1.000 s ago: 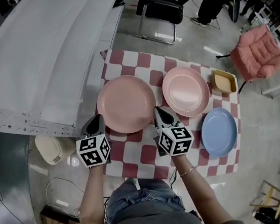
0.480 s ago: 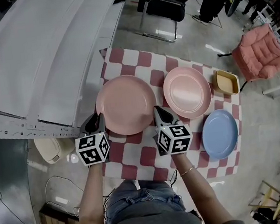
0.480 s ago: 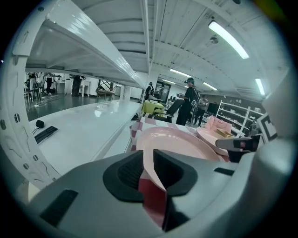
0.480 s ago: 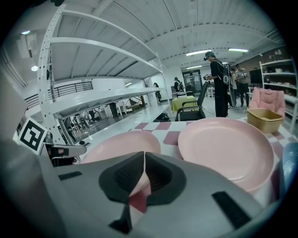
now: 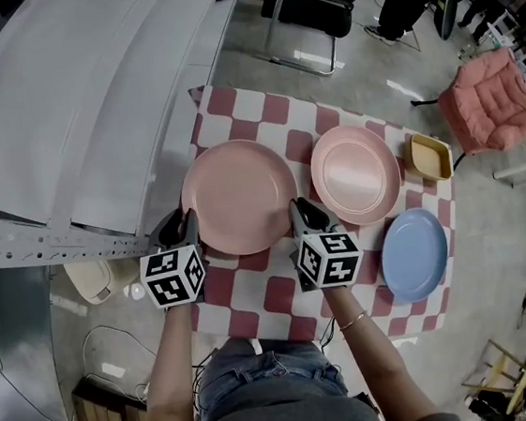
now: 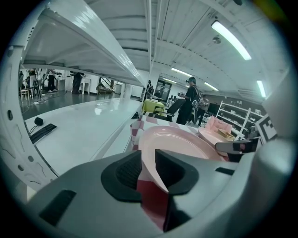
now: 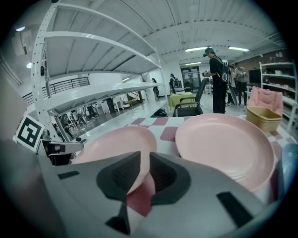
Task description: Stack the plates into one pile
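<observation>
Loosely, left hand-held gripper, right hand-held gripper, jaws just opening astride large plate, smaller plate beside

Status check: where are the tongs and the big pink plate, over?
Left tongs and right tongs just opening, rim of big pink plate between each. Plate lies on cloth, unstacked. Small pink plate, blue plate alongside, nothing between.

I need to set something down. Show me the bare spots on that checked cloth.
Bare cloth: the near strip between the large pink plate and the cloth's near edge, and the far strip beyond both pink plates. Crowded at the right, where the smaller pink plate, blue plate and yellow tray sit close together.
</observation>
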`<action>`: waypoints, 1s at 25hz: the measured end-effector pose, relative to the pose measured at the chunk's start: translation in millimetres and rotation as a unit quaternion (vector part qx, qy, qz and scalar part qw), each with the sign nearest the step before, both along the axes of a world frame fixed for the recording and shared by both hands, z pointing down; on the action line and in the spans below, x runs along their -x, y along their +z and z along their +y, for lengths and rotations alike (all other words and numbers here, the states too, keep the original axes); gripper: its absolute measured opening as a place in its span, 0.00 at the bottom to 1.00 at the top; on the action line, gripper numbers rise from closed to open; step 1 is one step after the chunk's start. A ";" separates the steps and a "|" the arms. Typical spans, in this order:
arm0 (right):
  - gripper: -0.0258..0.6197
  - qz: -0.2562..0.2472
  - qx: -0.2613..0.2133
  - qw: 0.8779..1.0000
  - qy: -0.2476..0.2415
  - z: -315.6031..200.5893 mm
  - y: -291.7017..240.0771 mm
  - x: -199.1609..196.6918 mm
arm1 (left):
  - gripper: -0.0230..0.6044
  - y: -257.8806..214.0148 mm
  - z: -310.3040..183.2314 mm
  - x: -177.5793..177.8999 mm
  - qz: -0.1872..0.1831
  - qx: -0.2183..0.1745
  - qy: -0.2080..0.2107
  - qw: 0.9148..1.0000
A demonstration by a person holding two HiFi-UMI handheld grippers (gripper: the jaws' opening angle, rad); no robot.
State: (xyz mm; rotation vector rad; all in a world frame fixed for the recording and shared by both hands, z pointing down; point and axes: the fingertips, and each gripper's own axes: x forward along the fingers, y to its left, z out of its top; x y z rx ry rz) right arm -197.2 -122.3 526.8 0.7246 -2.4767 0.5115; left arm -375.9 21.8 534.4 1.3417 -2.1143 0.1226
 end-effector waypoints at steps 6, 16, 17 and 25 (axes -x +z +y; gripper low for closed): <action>0.21 0.011 0.012 1.000 0.004 -5.6 4.5 -1.3 | 0.24 7.9 -3.8 -0.5 0.020 0.007 0.000 1.000; 0.24 0.031 0.038 0.999 0.011 -8.2 21.8 -3.9 | 0.27 22.5 -13.8 1.7 0.046 0.021 -0.010 0.999; 0.24 0.032 0.040 0.999 0.010 -8.0 23.4 -3.3 | 0.27 23.4 -15.0 1.9 0.047 0.022 -0.010 0.999; 0.22 0.041 0.050 0.998 -0.002 -4.2 30.9 3.5 | 0.19 27.2 -14.9 7.1 0.043 0.039 -0.022 0.998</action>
